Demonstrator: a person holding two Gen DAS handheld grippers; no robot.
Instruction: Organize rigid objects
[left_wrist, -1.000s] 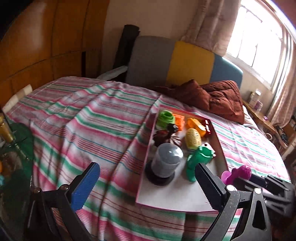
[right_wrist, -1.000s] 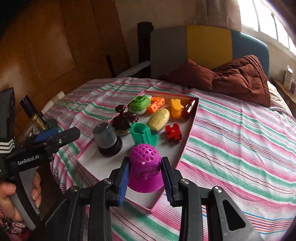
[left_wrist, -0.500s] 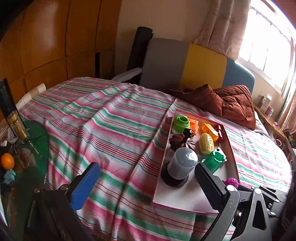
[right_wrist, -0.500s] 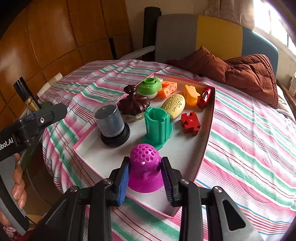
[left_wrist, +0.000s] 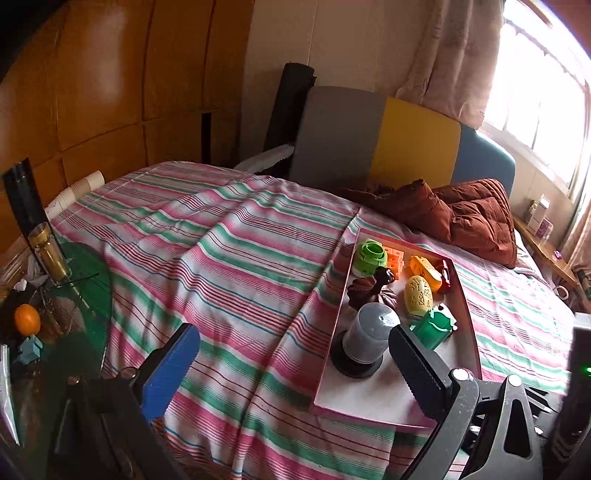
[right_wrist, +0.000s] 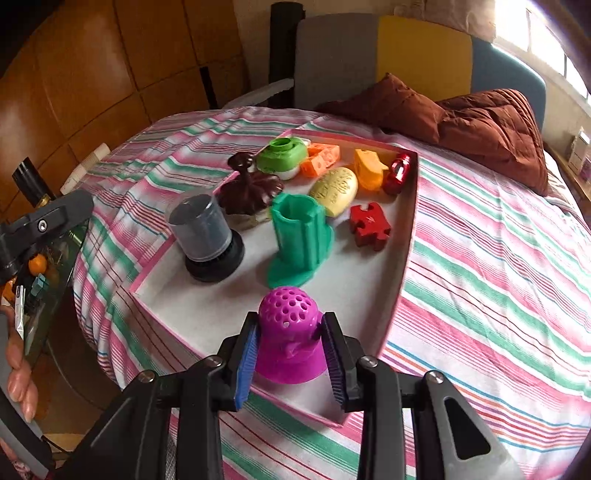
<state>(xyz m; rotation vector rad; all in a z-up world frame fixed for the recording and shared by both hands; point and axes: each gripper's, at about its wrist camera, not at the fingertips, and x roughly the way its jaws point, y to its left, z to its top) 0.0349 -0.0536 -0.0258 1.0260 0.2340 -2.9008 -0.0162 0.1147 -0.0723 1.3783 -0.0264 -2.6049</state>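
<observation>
A pink-rimmed white tray (right_wrist: 402, 254) lies on the striped bed and also shows in the left wrist view (left_wrist: 373, 398). It holds a grey cylinder on a black base (right_wrist: 207, 236), a green cup shape (right_wrist: 301, 236), a brown lidded piece (right_wrist: 249, 190), a yellow egg (right_wrist: 334, 190), a red puzzle piece (right_wrist: 369, 223) and several more toys. My right gripper (right_wrist: 290, 354) is shut on a purple perforated toy (right_wrist: 288, 328), held over the tray's near corner. My left gripper (left_wrist: 295, 369) is open and empty, to the left of the tray.
Brown cushions (right_wrist: 461, 122) and a grey, yellow and blue headboard (left_wrist: 373, 136) lie behind the tray. A glass side table (left_wrist: 55, 314) with an orange and a bottle stands left of the bed. A wooden wall panel rises on the left.
The right gripper has brought the purple toy lower and closer over the tray's near corner. The left gripper has drawn back and to the left, still open.
</observation>
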